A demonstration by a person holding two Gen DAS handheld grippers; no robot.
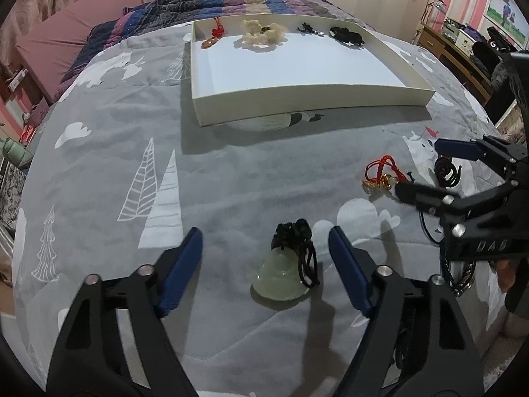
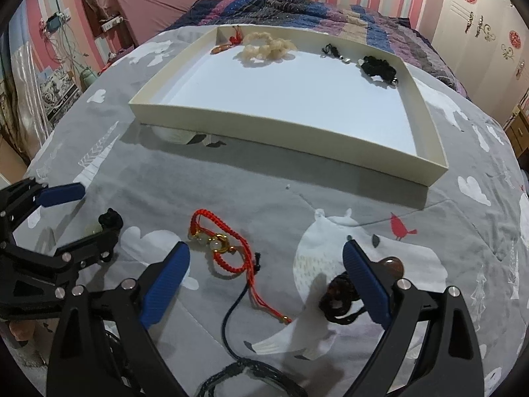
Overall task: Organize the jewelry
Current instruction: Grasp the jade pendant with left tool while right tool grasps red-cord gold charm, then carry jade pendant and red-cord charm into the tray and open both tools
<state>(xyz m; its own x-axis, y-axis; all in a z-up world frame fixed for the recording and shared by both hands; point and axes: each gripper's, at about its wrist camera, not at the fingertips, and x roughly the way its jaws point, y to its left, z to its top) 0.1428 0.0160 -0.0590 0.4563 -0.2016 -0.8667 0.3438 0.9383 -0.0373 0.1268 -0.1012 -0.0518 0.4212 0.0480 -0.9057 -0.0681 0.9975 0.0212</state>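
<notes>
L gripper (image 1: 264, 241) is seen w/ fingers spread, pads clear of the jade pendant (image 1: 279, 281), which lies on the bed (image 1: 231, 178) between them w/ its black cord bunched just ahead and to the right. R gripper (image 2: 266, 256) is likewise spread: the red bracelet (image 2: 221, 248) lies between its fingers nearer the left one, untouched, while a dark cord w/ brown bead (image 2: 340, 301) is partly hidden behind the right finger. The white tray (image 2: 433, 152) is set well ahead of both, w/ four pieces lined along its far wall.
</notes>
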